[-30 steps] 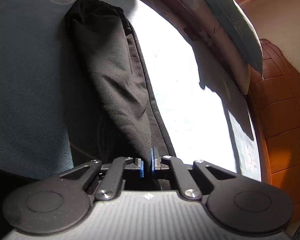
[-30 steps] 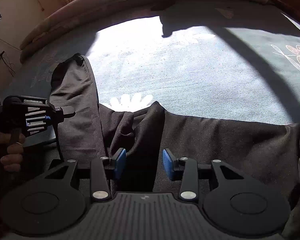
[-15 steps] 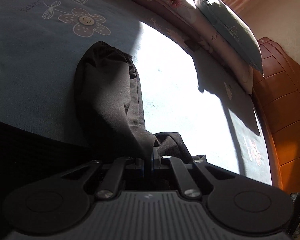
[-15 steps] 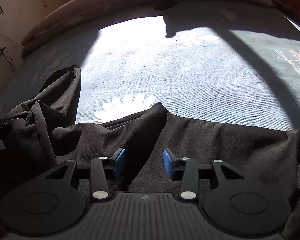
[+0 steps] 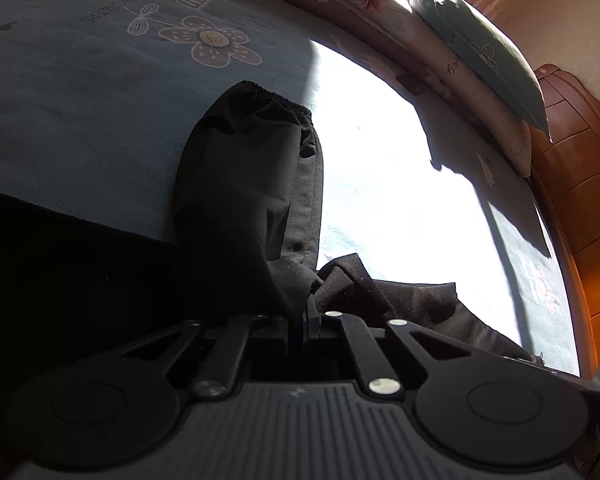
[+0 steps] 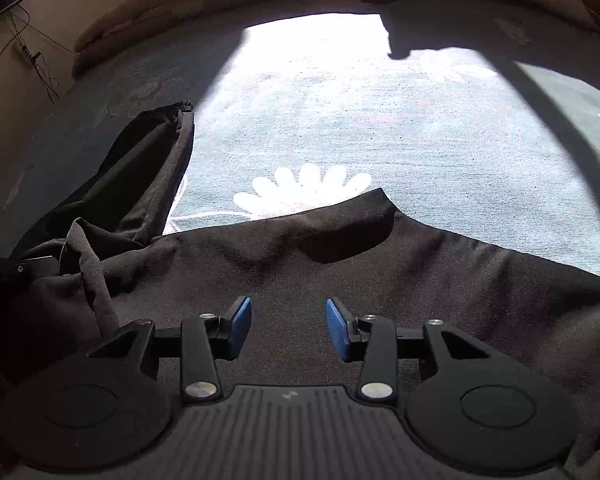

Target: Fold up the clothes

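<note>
Fabric of the black elastic-cuffed trousers [image 5: 252,184] is pinched in the left gripper [image 5: 300,320], jaws closed, the leg running toward 12 o'clock over the blue flowered bedsheet [image 5: 80,92].

The right gripper [image 6: 288,328] hovers wide open, empty, above the trousers [image 6: 380,280] spread across the sheet [image 6: 380,120].

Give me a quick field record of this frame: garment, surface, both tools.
garment: black trousers, lying crumpled on the bed, one leg with an elastic cuff stretched out
surface: blue floral bedsheet, part in bright sunlight
left tool: shut on the trousers fabric, cloth bunched at the pads
right tool: open, above the flat part of the trousers, nothing between the pads
background: pillow against a wooden headboard
fold status: not yet folded
</note>
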Available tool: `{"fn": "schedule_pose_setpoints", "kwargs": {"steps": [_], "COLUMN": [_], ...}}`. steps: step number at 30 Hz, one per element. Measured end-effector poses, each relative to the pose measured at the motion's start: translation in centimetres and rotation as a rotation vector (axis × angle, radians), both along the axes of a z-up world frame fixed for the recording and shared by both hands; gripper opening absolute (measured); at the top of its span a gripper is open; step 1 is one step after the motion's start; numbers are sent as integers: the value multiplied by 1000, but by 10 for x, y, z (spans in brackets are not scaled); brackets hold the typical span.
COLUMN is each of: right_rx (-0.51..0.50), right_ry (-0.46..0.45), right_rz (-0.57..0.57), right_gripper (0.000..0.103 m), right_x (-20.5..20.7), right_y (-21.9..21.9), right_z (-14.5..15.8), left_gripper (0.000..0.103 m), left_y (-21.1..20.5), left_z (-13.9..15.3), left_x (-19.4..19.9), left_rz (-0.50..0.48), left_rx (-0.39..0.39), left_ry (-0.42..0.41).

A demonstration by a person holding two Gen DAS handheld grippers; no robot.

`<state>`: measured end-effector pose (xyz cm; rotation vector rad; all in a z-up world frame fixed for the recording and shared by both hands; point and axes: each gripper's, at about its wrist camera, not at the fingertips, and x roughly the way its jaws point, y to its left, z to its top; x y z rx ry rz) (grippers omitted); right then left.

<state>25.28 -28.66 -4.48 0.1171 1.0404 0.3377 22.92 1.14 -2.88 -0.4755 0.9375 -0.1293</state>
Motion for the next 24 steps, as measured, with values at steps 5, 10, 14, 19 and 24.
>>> {"fn": "schedule_pose_setpoints", "kwargs": {"steps": [5,10,14,19,24], "right_rx": [-11,-50,-73,-13,74], "right_ry": [-27,-21,-40,24,125], "right_rz": [55,85,114,62,59], "right_gripper": [46,46,50,49,49], "right_x": [19,44,52,43,12], "right_y": [20,41,52,36,26], "right_z": [-5,-35,-43,-30,-31], "left_gripper": [4,8,12,26,48], "left_y": [1,9,15,22,42], "left_z": [1,-36,-52,-43,-28], "left_x": [-2,-11,-8,1,-3], "left_rz": [-30,-18,6,-37,-78], "left_rx": [43,65,57,51,79], "left_ry": [-50,24,56,104,186]}}
